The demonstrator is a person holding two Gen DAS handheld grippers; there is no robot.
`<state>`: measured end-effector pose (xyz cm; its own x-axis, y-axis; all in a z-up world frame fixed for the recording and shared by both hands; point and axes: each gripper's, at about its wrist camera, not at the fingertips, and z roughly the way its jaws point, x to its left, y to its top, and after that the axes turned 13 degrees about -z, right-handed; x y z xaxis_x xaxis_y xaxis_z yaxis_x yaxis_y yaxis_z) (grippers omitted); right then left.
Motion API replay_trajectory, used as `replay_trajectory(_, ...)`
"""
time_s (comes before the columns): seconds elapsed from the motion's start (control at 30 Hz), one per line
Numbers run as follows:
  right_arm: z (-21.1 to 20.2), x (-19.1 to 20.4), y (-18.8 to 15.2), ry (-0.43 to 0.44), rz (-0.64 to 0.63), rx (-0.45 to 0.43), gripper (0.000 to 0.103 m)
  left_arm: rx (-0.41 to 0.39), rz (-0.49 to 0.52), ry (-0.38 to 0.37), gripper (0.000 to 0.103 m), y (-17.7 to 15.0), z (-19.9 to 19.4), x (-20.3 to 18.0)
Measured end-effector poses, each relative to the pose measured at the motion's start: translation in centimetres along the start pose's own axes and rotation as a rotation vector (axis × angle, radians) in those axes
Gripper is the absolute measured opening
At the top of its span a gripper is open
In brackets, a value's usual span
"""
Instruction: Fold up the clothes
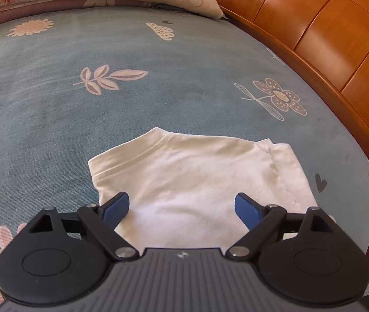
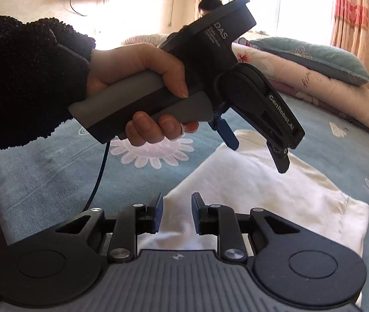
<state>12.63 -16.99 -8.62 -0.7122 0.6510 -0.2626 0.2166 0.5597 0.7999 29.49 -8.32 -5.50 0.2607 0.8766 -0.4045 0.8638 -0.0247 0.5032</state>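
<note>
Left hand: bare hand in a black fleece sleeve, upper left of the right wrist view, gripping a grey handle.
Left gripper: black two-finger gripper, jaws spread wide, nothing between them, held above the garment.
Garment: folded white cotton T-shirt, lower centre of both views, flat on the blue flower-print bedsheet.
Right gripper: matching black gripper, jaws narrow, a gap showing, gripping nothing.
Headboard: curved orange wooden headboard, upper right.

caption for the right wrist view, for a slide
Right gripper, jaws narrowly apart and empty, over white shirt; hand holds left gripper open above.
</note>
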Motion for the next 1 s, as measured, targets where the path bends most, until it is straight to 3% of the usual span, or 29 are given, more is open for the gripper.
replay_trajectory(0.17, 1.9, 2.7, -0.2, 0.122, -0.072, 0.081, 0.045, 0.002, 0.023, 0.016, 0.088, -1.0, -1.7, 0.4)
replay_trajectory(0.3, -0.2, 3.1, 0.1, 0.180, -0.079, 0.013, 0.048, -0.006, 0.030, 0.023, 0.088, -2.3, -3.1, 0.4)
replay_trajectory(0.47, -2.0, 1.2, 0.6, 0.045, 0.028, -0.002, 0.053, -0.023, 0.044, 0.046, 0.088, -3.7, -5.2, -0.1)
replay_trajectory(0.63, -6.4, 0.0, -1.8, -0.246, 0.190, -0.004, 0.065, -0.085, 0.115, 0.097, 0.089, -5.8, -7.2, -1.5)
replay_trajectory(0.73, -9.0, -2.2, -4.9, -0.407, 0.349, 0.014, 0.080, -0.082, 0.157, 0.078, 0.089, -7.7, -7.4, -2.9)
replay_trajectory(0.87, -7.4, -6.3, -9.7, -0.434, 0.572, 0.188, 0.081, -0.064, 0.218, 0.034, 0.089, -10.5, -6.6, -5.2)
replay_trajectory(0.93, -7.3, -6.9, -11.3, -0.404, 0.704, 0.159, 0.080, -0.061, 0.253, 0.031, 0.089, -11.8, -6.0, -6.5)
replay_trajectory(1.0, -9.1, -6.9, -11.1, -0.431, 0.717, 0.046, 0.080, -0.053, 0.292, 0.027, 0.089, -13.0, -5.5, -7.6)
